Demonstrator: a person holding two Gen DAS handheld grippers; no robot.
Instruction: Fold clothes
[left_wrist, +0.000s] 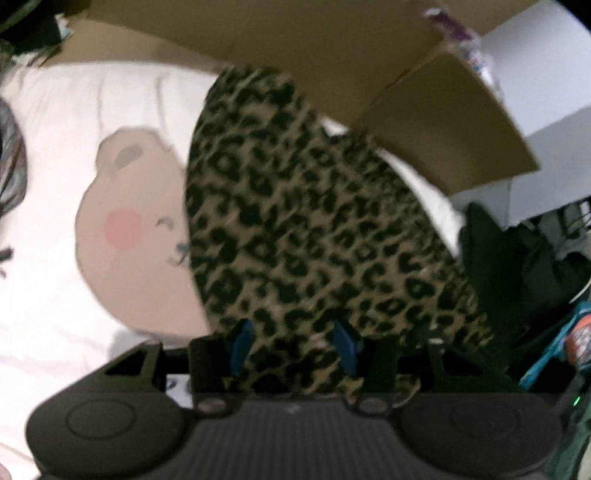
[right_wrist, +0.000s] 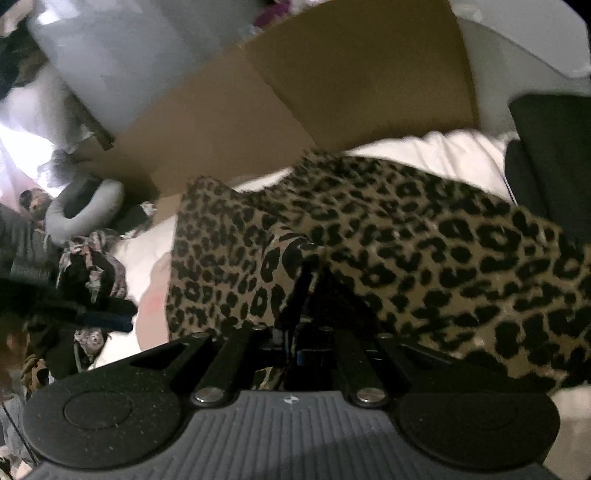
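The leopard-print garment (left_wrist: 295, 221) lies across a white bedsheet (left_wrist: 55, 277) printed with a cartoon bear face (left_wrist: 129, 236). A brown cardboard box (left_wrist: 443, 129) hems in the far edge, dark piled clothes (right_wrist: 92, 266) crowd one side, and bare sheet stays open beside the bear. The left tool (left_wrist: 293, 347) stands half open, cloth between its blue pads. The right tool (right_wrist: 306, 280) is pinched tight on a fold of the garment.

Leopard-print garment (left_wrist: 314, 229), tan with black spots, draped and creased across white bedding, one edge lifted.
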